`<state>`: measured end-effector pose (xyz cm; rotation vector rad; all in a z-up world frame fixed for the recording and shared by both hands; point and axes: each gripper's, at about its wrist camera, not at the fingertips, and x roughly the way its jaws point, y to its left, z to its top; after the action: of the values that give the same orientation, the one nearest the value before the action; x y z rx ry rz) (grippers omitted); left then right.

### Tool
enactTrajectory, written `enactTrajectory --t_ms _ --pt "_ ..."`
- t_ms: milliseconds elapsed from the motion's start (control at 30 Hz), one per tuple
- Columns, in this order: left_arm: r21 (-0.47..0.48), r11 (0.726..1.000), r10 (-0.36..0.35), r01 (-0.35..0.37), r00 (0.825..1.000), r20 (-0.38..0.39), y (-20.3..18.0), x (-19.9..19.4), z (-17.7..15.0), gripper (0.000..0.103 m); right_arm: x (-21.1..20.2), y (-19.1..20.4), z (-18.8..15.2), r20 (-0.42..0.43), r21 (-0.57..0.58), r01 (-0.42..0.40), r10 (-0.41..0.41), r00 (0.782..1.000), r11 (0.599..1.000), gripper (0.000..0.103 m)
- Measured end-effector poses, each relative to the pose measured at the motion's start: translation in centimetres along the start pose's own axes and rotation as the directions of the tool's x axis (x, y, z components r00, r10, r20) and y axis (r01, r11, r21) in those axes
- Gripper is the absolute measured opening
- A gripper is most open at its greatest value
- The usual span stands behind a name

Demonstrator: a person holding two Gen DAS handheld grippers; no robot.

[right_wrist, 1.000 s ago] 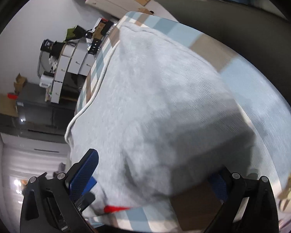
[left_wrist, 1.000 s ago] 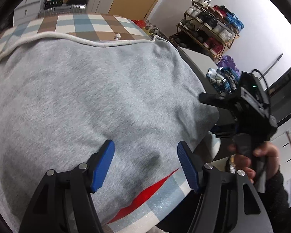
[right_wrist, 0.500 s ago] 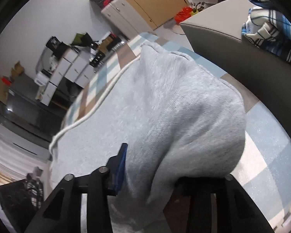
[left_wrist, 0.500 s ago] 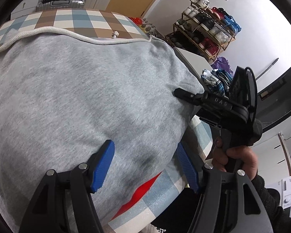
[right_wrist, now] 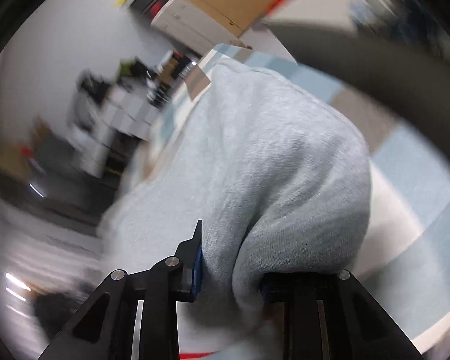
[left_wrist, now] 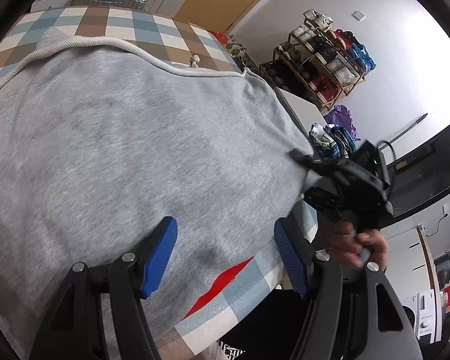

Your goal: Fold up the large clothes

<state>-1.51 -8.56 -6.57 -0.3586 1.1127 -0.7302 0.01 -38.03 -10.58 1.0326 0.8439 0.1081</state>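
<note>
Closing, right tongs (right_wrist: 229, 273) pinch the grey sweatshirt's (left_wrist: 129, 162) edge; left tongs (left_wrist: 225, 255) hover released.

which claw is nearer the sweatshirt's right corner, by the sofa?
Right. The right claw has just been closing and now pinches that corner of the sweatshirt. The left claw is open over the near hem, not gripping.

Black gripper (left_wrist: 225, 258) frames, blue ribbed pads (silver screws).
</note>
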Motion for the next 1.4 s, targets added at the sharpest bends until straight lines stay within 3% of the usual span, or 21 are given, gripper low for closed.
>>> enactTrajectory --t_ms 67,133,167,233,267,300,333,467,567,633,667,767,900,1067,1167,1233,1300,1333,1400 --pt "0.000 1.000 0.010 -0.010 1.000 -0.003 -0.2 0.1 0.1 0.062 -0.9 -1.7 0.4 -0.007 0.102 -0.200 0.202 0.979 0.974 0.028" --pt "0.007 1.000 0.023 -0.023 1.000 -0.007 -0.5 0.5 0.2 0.062 -1.1 -2.1 0.4 -0.010 0.117 -0.264 0.267 0.964 0.957 0.030" --pt "0.010 1.000 0.027 -0.027 1.000 -0.008 -0.6 0.5 0.2 0.062 -1.2 -2.0 0.4 -0.005 0.101 -0.218 0.220 0.976 0.971 0.030" --pt "0.019 0.999 0.038 -0.037 0.999 -0.010 -0.8 0.6 0.1 0.062 -0.7 -1.3 0.3 -0.015 0.054 -0.136 0.137 0.990 0.989 0.044" --pt "0.020 0.999 0.040 -0.040 0.999 -0.010 -0.9 0.7 0.1 0.062 -0.3 -0.6 0.2 -0.018 0.011 -0.085 0.086 0.996 0.996 0.070" --pt "0.022 0.999 0.043 -0.043 0.999 -0.008 -0.9 0.7 0.1 0.062 0.0 -0.1 0.2 -0.012 -0.017 -0.053 0.053 0.999 0.998 0.090" --pt "0.026 0.999 0.048 -0.048 0.999 -0.007 -1.1 0.7 0.0 0.062 0.4 0.8 -0.1 0.004 -0.062 0.001 0.000 1.000 0.998 0.094" --pt "0.032 0.998 0.054 -0.053 0.999 -0.001 -1.1 0.8 0.0 0.062 2.5 3.8 -0.9 0.028 -0.214 0.125 -0.122 0.992 0.969 0.095" --pt "0.038 0.997 0.065 -0.065 0.998 0.000 -1.2 0.9 0.0 0.062 4.0 3.5 -0.6 0.031 -0.194 0.191 -0.189 0.982 0.962 0.095" --pt "0.062 0.992 0.110 -0.111 0.994 0.008 -1.8 1.0 -0.1 0.062 4.3 3.6 0.1 0.046 -0.190 0.202 -0.197 0.979 0.961 0.094" --pt "0.076 0.988 0.133 -0.133 0.991 0.012 -2.2 1.2 -0.2 0.062 4.4 3.5 0.5 0.050 -0.180 0.200 -0.194 0.980 0.963 0.087" --pt "0.141 0.965 0.219 -0.221 0.975 0.032 -3.4 1.7 -0.7 0.062 4.0 2.7 0.8 0.053 -0.157 0.238 -0.233 0.971 0.958 0.042" --pt "0.172 0.945 0.273 -0.278 0.961 0.051 -3.9 2.2 -0.9 0.062 3.4 1.9 1.0 0.045 -0.155 0.204 -0.199 0.979 0.967 0.027" --pt "0.182 0.927 0.317 -0.328 0.944 0.088 -3.8 1.3 -1.0 0.062 2.2 3.3 0.3 0.114 -0.227 0.232 -0.211 0.971 0.946 0.023" --pt "0.187 0.895 0.385 -0.404 0.914 0.131 -4.1 0.3 -1.3 0.062 1.8 3.7 0.0 0.143 -0.242 0.247 -0.217 0.966 0.938 0.022" --pt "0.184 0.860 0.450 -0.476 0.877 0.168 -3.6 -0.3 -1.2 0.062 1.6 3.8 0.0 0.156 -0.248 0.256 -0.222 0.962 0.934 0.022" --pt "0.150 0.854 0.477 -0.499 0.864 0.159 -2.4 -0.6 -0.9 0.062 1.3 3.9 0.0 0.163 -0.254 0.256 -0.219 0.962 0.933 0.021" --pt "0.128 0.860 0.476 -0.494 0.867 0.147 -1.7 -0.6 -0.7 0.062 1.0 4.0 -0.1 0.176 -0.260 0.263 -0.222 0.959 0.929 0.021" --pt "0.091 0.893 0.434 -0.442 0.896 0.096 -0.1 0.0 -0.3 0.062 0.6 4.3 -0.1 0.203 -0.276 0.290 -0.239 0.950 0.917 0.021"
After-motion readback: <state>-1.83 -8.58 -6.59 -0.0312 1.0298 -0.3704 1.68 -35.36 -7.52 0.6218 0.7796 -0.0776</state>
